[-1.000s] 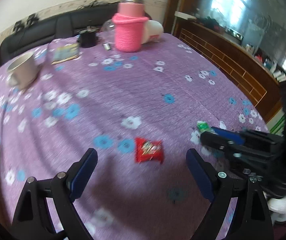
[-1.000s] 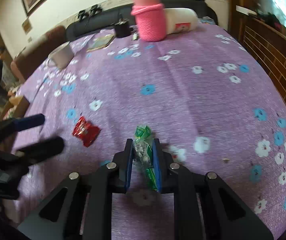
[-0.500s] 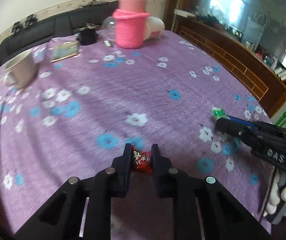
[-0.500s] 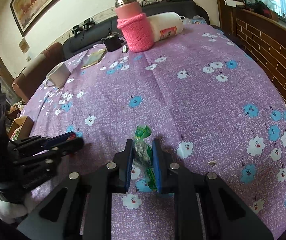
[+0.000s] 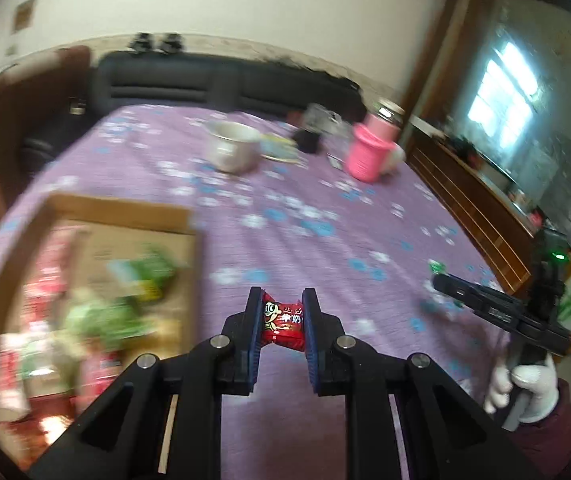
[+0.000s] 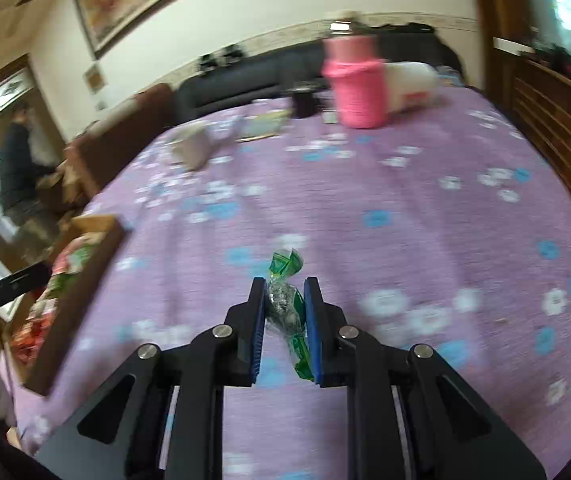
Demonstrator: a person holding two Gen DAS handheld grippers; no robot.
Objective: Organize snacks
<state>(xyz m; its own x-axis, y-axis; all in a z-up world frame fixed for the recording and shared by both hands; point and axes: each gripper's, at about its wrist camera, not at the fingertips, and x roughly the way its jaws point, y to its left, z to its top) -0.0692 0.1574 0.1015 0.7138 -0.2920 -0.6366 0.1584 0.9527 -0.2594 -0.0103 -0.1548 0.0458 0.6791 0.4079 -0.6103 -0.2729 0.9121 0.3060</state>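
My left gripper is shut on a small red candy packet, lifted off the purple flowered tablecloth. To its left lies an open cardboard box holding several red and green snack packets, blurred. My right gripper is shut on a green-and-clear wrapped candy, also held above the cloth. In the left wrist view the right gripper shows at the far right, held by a white-gloved hand. In the right wrist view the box sits at the left edge.
At the far side of the table stand a metal cup, a pink knitted-sleeve flask, a white container on its side, a small black object and a flat packet. A person stands beyond the table's left.
My left gripper closed on the red packet, lifted it and swung left, bringing the cardboard box into view. My right gripper rose a little with the green candy still pinched.
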